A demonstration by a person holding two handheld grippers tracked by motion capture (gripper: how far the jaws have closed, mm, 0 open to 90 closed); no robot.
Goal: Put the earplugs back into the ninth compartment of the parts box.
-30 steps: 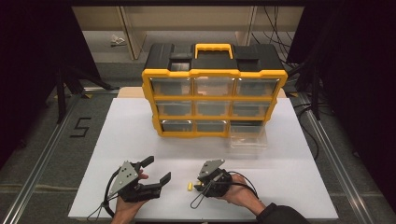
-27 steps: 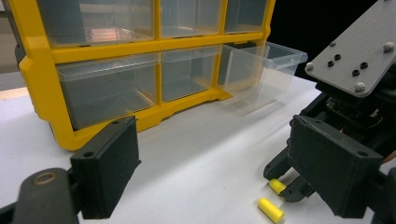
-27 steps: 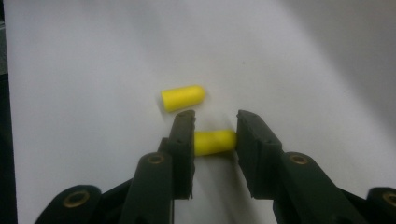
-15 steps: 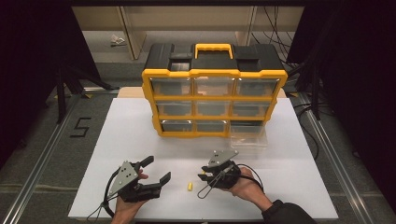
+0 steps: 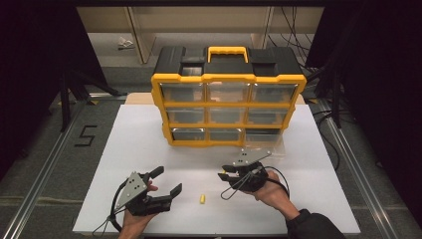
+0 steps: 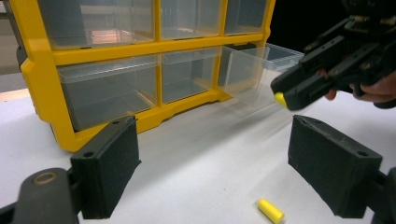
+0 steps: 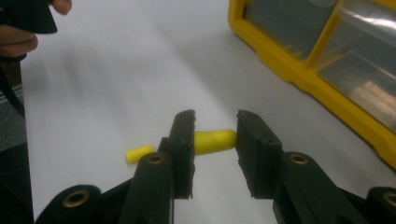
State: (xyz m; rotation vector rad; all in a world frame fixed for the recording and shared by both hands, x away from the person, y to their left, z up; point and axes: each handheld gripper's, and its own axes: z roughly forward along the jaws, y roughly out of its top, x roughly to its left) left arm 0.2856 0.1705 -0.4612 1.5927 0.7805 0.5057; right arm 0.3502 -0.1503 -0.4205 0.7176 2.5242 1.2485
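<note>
The left tool (image 5: 166,181) is resting released on the white bench (image 5: 149,134). A yellow earplug (image 5: 202,198) is lying just beside it. The right tool (image 7: 215,140) is gripping a second yellow plug (image 7: 214,141) above the bench, near the yellow drawer organiser (image 5: 229,99).

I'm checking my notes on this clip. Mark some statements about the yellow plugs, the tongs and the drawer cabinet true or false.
1. The right tongs grip a yellow plug. True.
2. A second plug lies loose on the table. True.
3. The left tongs are shut on that second plug. False: they are open and hold nothing.
4. All the cabinet drawers are pushed in. False: the bottom right drawer is pulled out.
5. The cabinet frame is yellow with clear drawers. True.
</note>
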